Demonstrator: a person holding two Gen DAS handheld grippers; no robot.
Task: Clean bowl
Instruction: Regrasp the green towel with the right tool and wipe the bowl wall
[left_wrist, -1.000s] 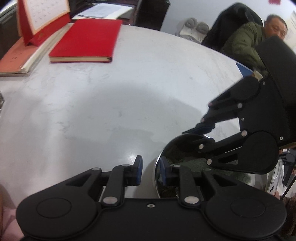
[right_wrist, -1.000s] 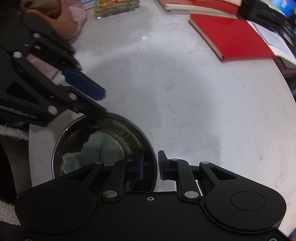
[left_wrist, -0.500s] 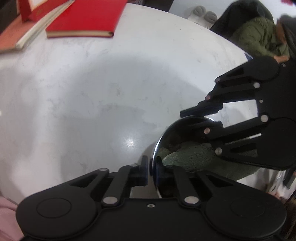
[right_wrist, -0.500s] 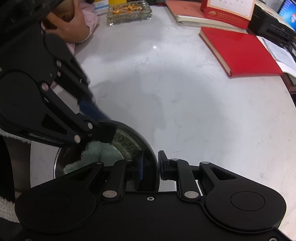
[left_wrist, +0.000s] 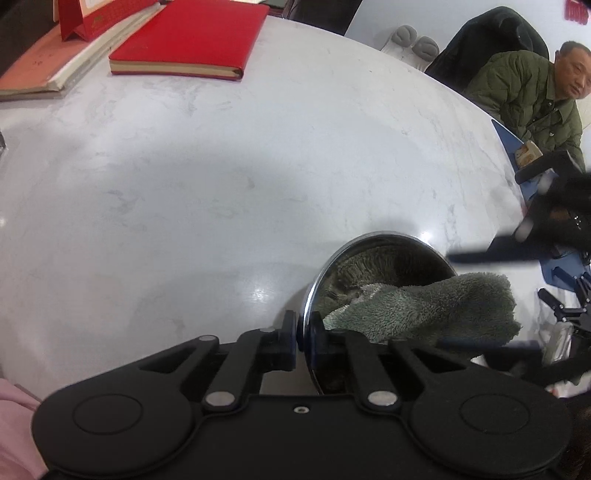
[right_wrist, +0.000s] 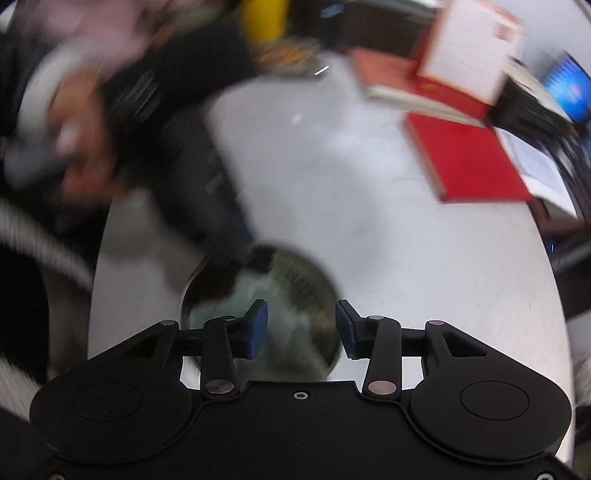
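A shiny steel bowl (left_wrist: 384, 254) stands on the white marble table (left_wrist: 221, 166) with a grey-green cloth (left_wrist: 443, 310) inside, draped over its right rim. My left gripper (left_wrist: 303, 341) is shut on the bowl's near rim. My right gripper (right_wrist: 301, 326) is open and empty, above the near side of the bowl (right_wrist: 291, 273); this view is motion-blurred. The right gripper shows blurred at the right edge of the left wrist view (left_wrist: 554, 225).
A red book (left_wrist: 192, 40), a desk calendar (left_wrist: 92, 18) and more books lie at the far left of the table. A man in a green jacket (left_wrist: 532, 88) sits beyond the far right edge. The table edge runs close behind the bowl.
My right gripper let go of the bowl's rim, opened and pulled back and up. The cloth now hangs over the bowl's right rim. My left gripper stays clamped on the rim.
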